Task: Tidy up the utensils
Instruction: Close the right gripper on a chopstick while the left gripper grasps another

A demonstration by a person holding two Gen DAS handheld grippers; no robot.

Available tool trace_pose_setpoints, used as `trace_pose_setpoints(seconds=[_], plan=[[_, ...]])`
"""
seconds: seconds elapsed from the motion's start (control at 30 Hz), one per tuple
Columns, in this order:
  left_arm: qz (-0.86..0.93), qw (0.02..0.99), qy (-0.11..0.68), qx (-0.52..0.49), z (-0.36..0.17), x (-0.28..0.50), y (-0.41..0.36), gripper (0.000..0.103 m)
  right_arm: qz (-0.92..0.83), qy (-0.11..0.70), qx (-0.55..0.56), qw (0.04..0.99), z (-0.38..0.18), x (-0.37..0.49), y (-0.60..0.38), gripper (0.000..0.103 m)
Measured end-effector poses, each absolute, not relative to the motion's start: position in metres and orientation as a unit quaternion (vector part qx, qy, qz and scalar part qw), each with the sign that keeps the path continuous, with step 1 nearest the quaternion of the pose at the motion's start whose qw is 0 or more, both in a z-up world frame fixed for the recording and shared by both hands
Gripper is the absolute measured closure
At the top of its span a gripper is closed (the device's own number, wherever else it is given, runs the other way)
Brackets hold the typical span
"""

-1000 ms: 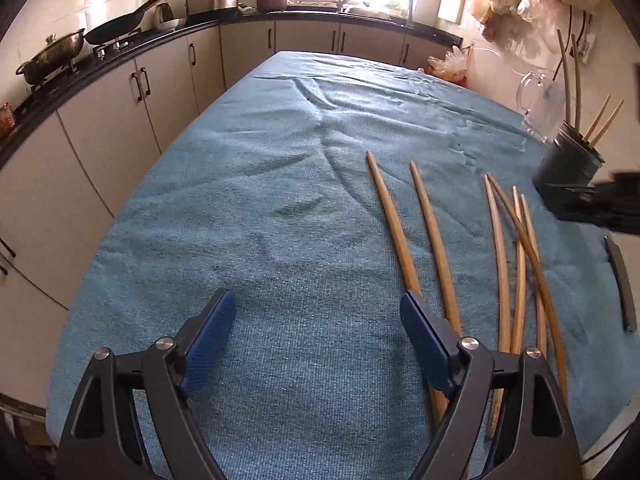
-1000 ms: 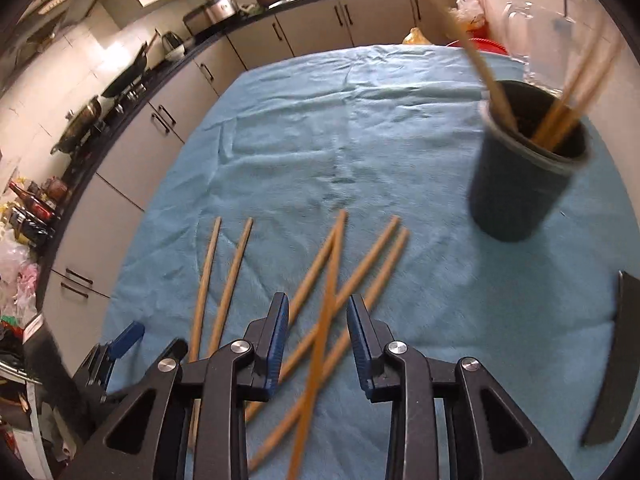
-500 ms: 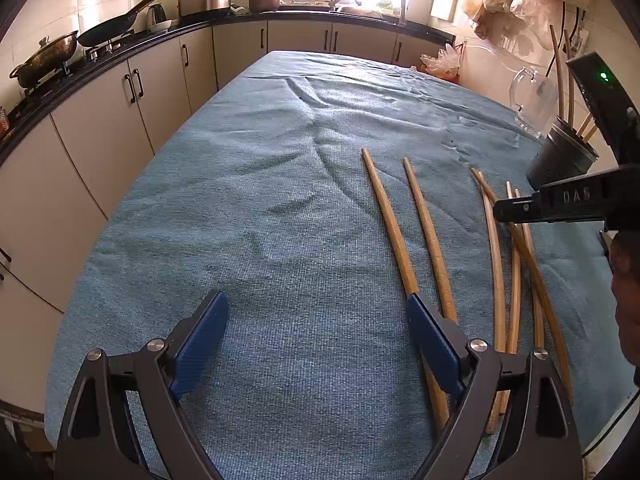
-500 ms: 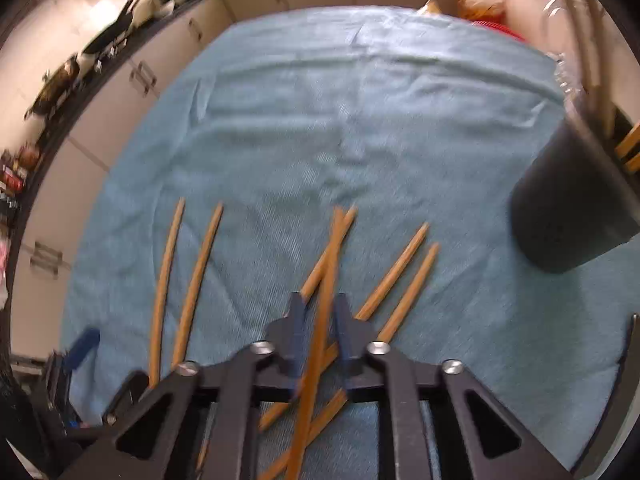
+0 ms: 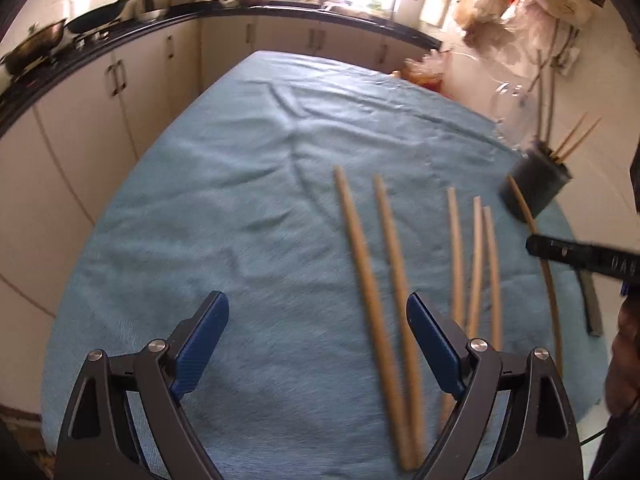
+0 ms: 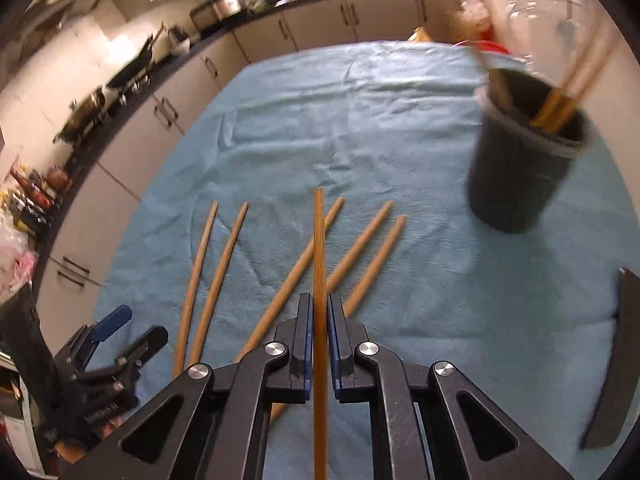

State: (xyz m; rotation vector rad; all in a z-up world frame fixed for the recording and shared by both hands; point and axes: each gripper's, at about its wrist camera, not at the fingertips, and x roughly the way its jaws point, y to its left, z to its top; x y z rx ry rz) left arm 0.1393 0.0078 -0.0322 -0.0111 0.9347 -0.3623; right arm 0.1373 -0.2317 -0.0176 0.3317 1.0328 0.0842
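Note:
Several wooden chopsticks (image 5: 364, 264) lie on the blue cloth (image 5: 224, 208). My right gripper (image 6: 319, 312) is shut on one chopstick (image 6: 319, 248), lifted above the others (image 6: 360, 248); the held stick also shows in the left wrist view (image 5: 524, 216). A dark cup (image 6: 520, 168) with chopsticks standing in it is at the right, also seen in the left wrist view (image 5: 534, 190). My left gripper (image 5: 318, 344) is open and empty, low over the cloth, just left of the two leftmost chopsticks.
A dark flat tool (image 6: 616, 364) lies near the table's right edge. A clear jug (image 5: 510, 108) stands behind the cup. Kitchen counters with pans (image 5: 100, 20) run along the left and back. My left gripper shows at the lower left of the right wrist view (image 6: 108, 344).
My right gripper closed on one chopstick and lifted it off the pile. The left gripper shifted slightly forward and stayed open.

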Motion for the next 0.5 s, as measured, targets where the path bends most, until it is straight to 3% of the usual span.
trace_pose_setpoints(seconds=[0.07,0.3,0.5], plan=[[-0.194,0.872,0.449,0.005,-0.023,0.143,-0.007,0.017,0.030,0.482,0.168,0.859,-0.013,0.126,-0.243,0.096],[-0.246,0.833,0.493,0.049,-0.022,0.179,-0.082,0.052,0.011,0.469,0.209,0.858,-0.016,0.101,-0.273,0.096],[-0.247,0.810,0.526,0.085,-0.038,0.208,-0.129,0.060,0.001,0.463,0.229,0.856,-0.017,0.087,-0.293,0.096]])
